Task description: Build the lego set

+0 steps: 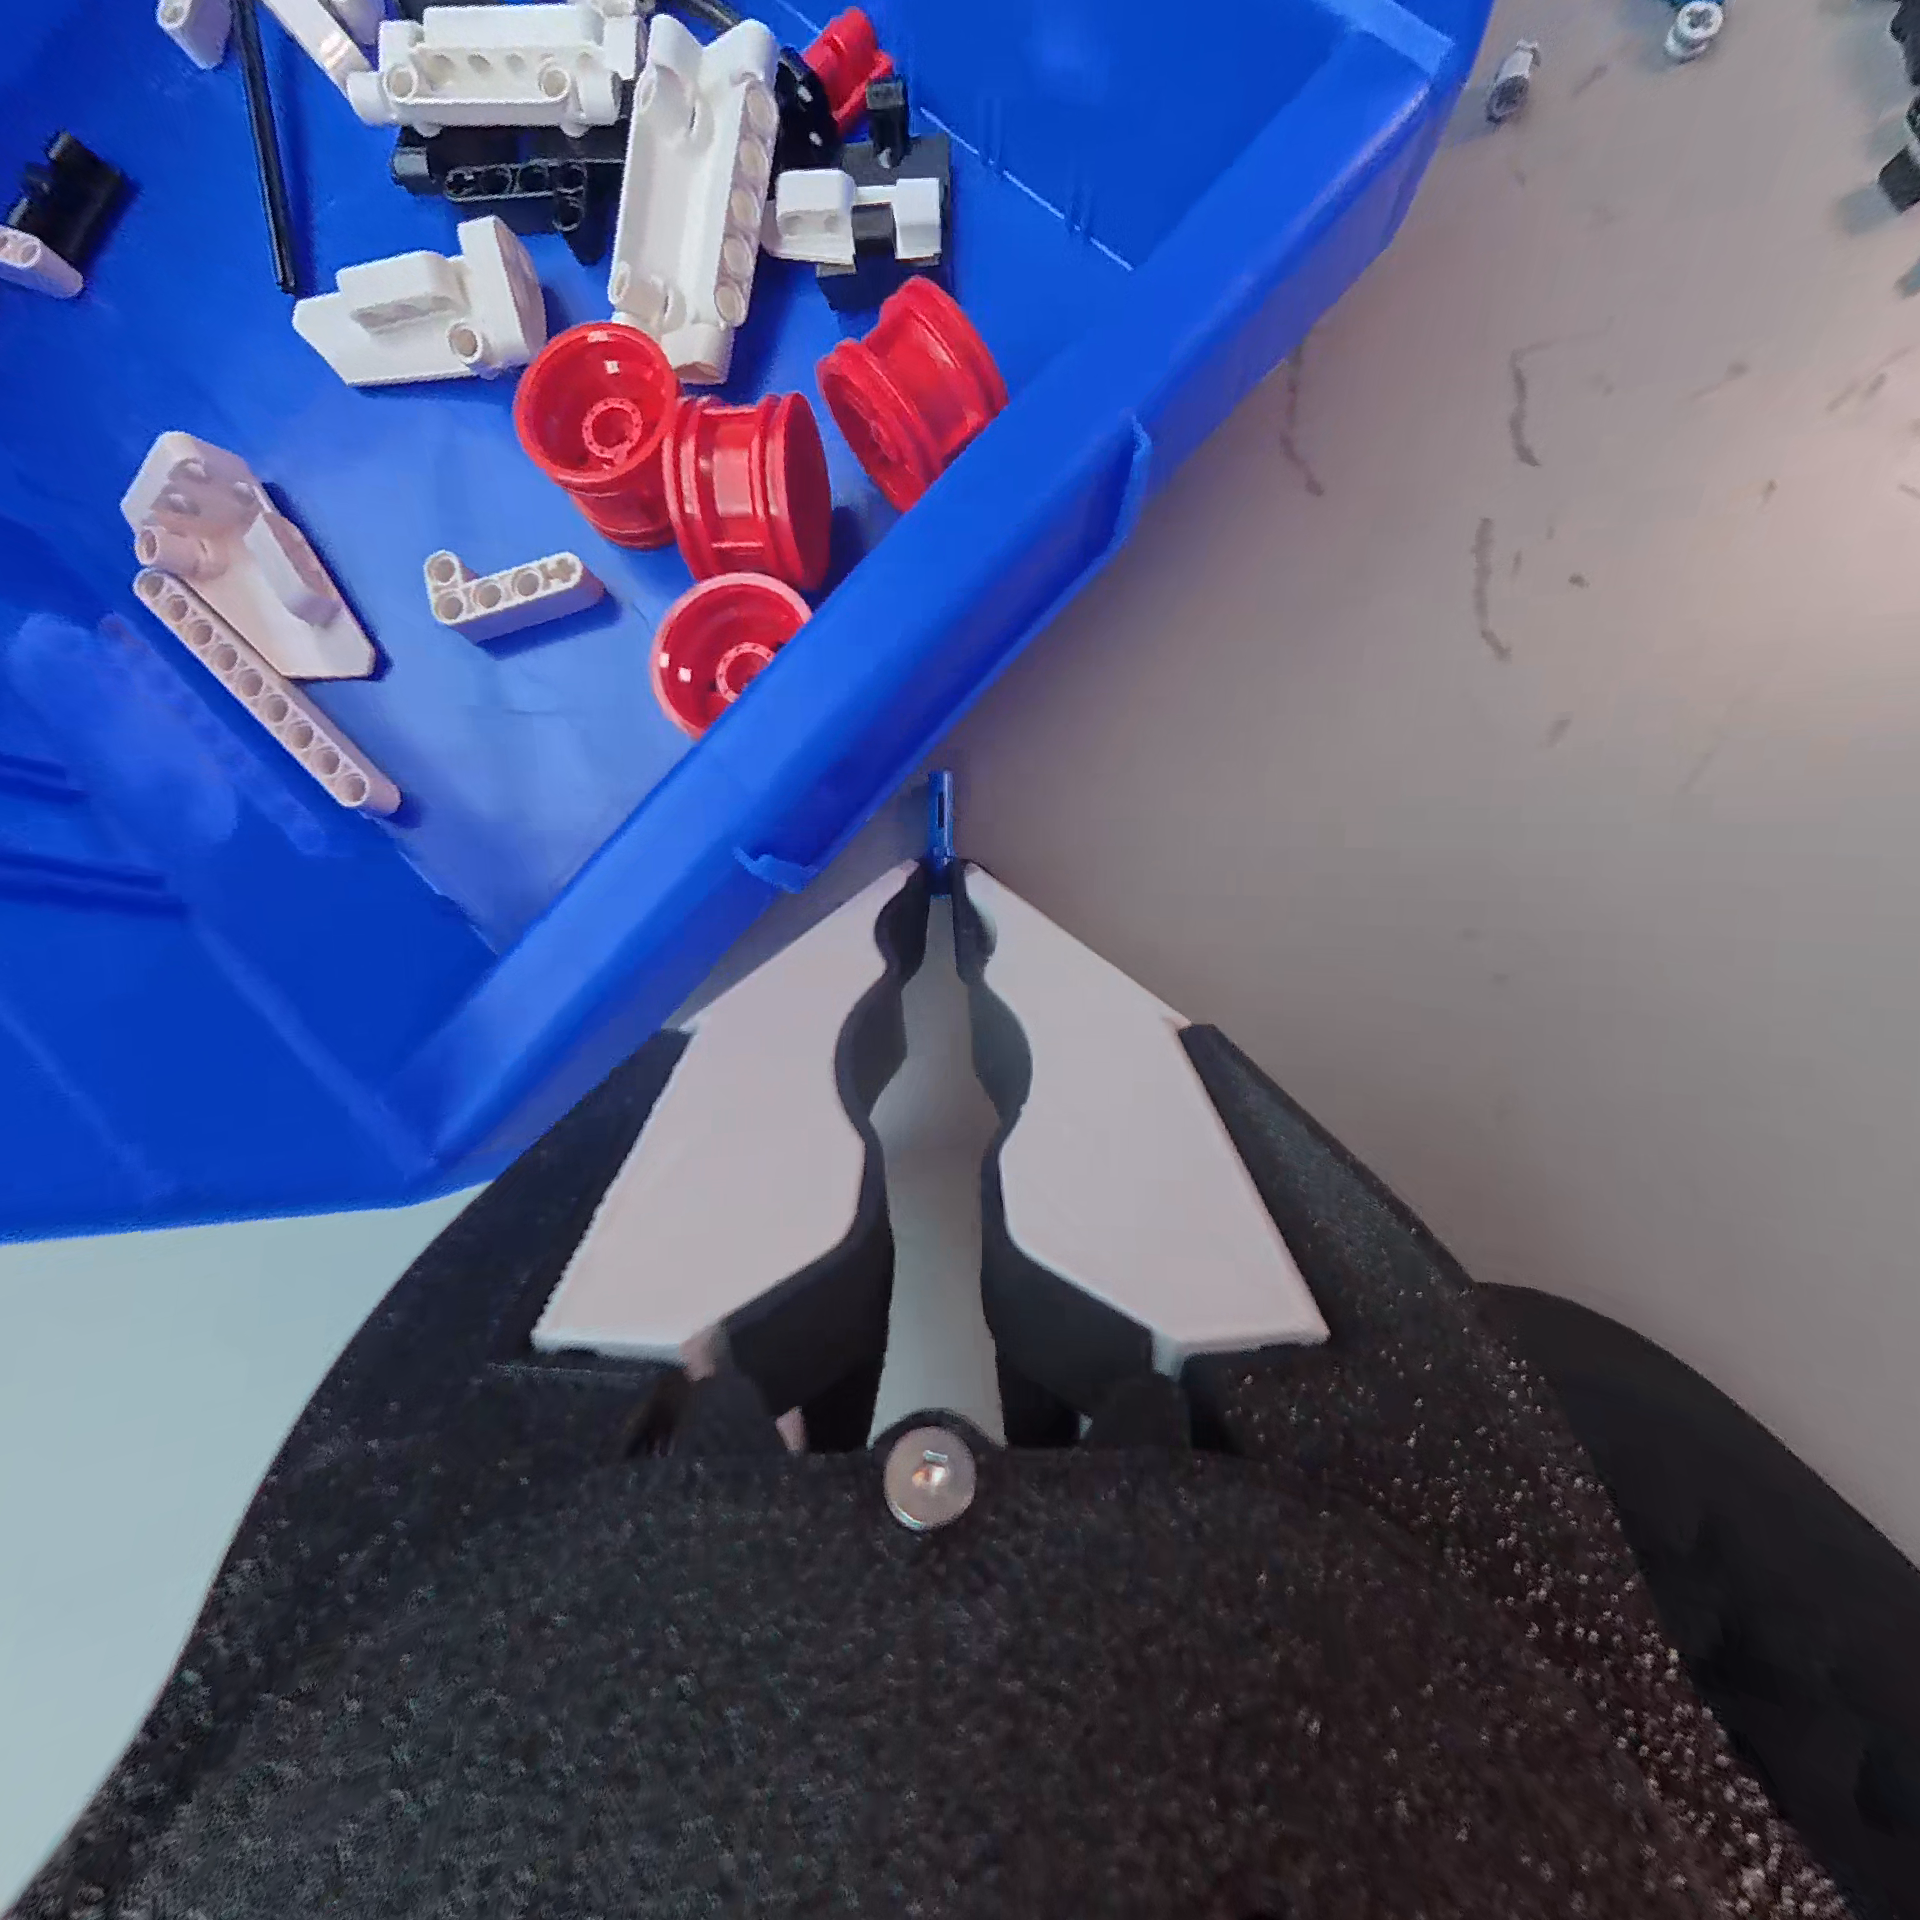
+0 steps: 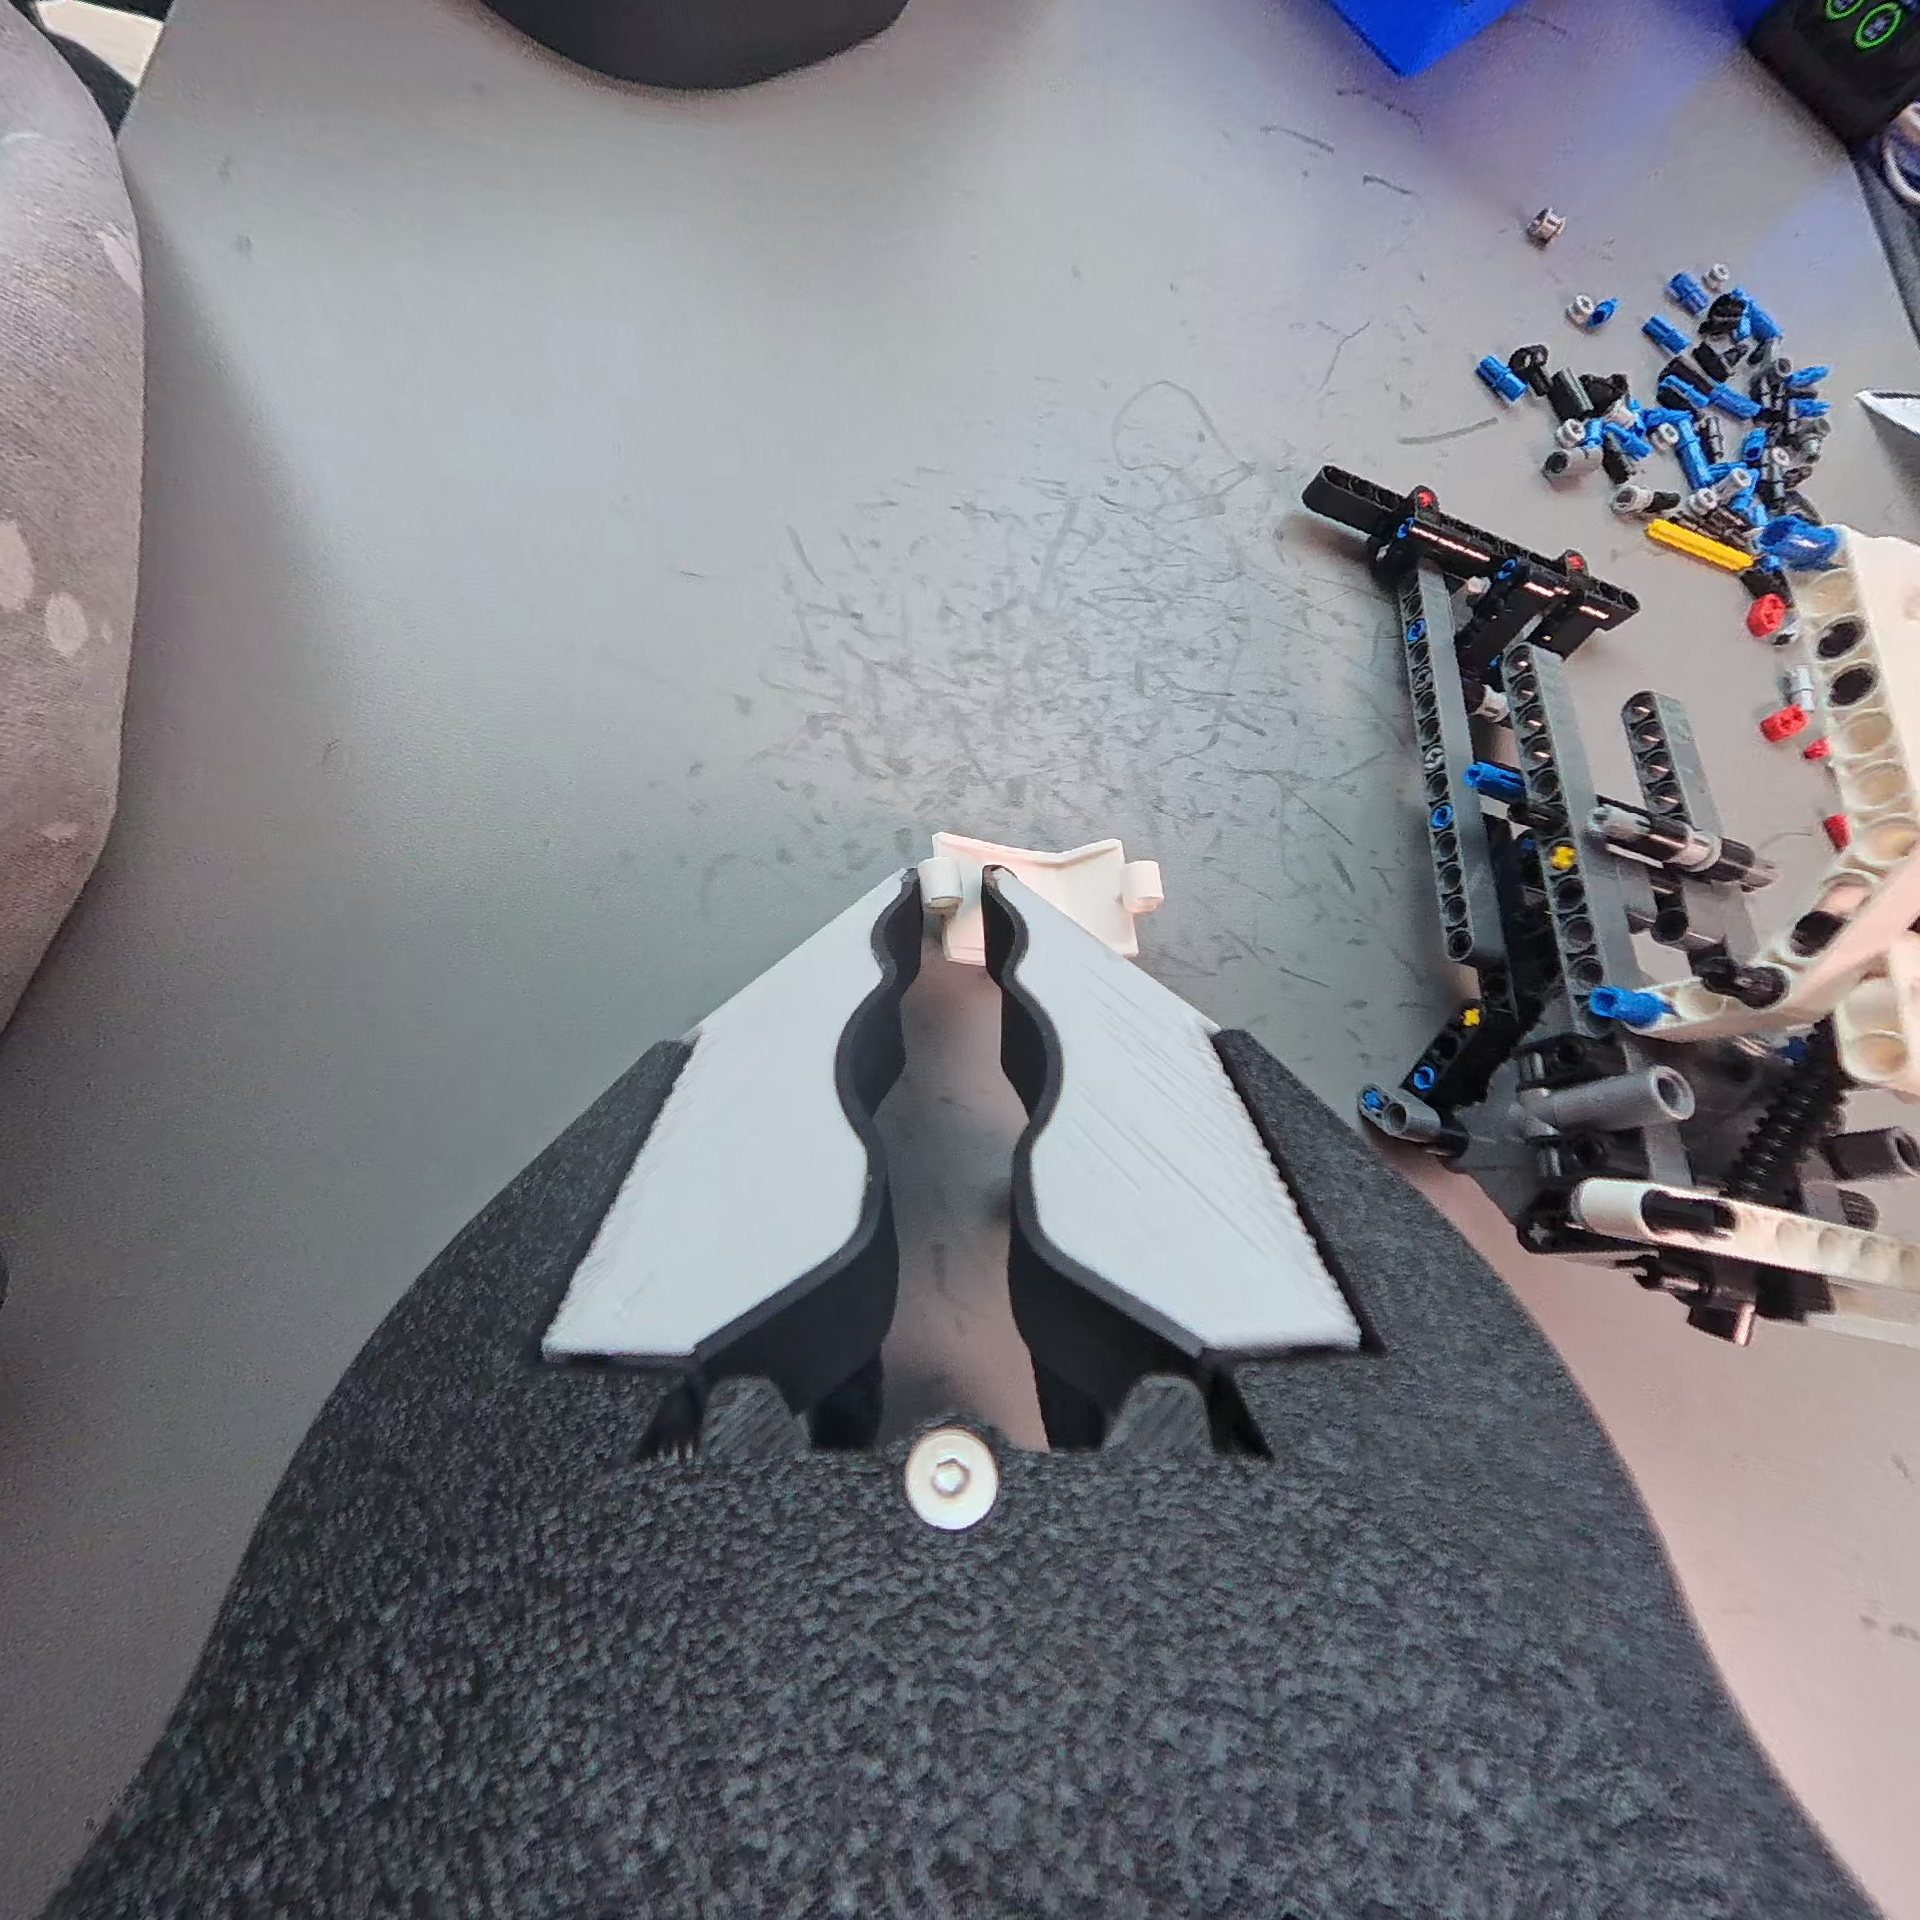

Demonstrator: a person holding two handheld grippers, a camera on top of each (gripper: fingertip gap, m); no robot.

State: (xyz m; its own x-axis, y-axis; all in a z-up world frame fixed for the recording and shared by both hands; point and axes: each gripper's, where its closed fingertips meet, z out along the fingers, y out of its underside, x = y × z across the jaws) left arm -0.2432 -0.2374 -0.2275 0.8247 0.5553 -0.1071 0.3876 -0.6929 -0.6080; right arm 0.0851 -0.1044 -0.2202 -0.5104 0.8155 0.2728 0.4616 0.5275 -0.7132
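Left gripper [image 1: 943,881] pinches blue pin [image 1: 940,821] at its tips.

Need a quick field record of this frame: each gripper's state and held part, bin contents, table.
left gripper: shut on blue pin, beside the bin's wall
right gripper: shut on white panel piece, above the table
blue bin: four red wheel hubs, white and black parts
table: partly built frame, loose pile of small pins
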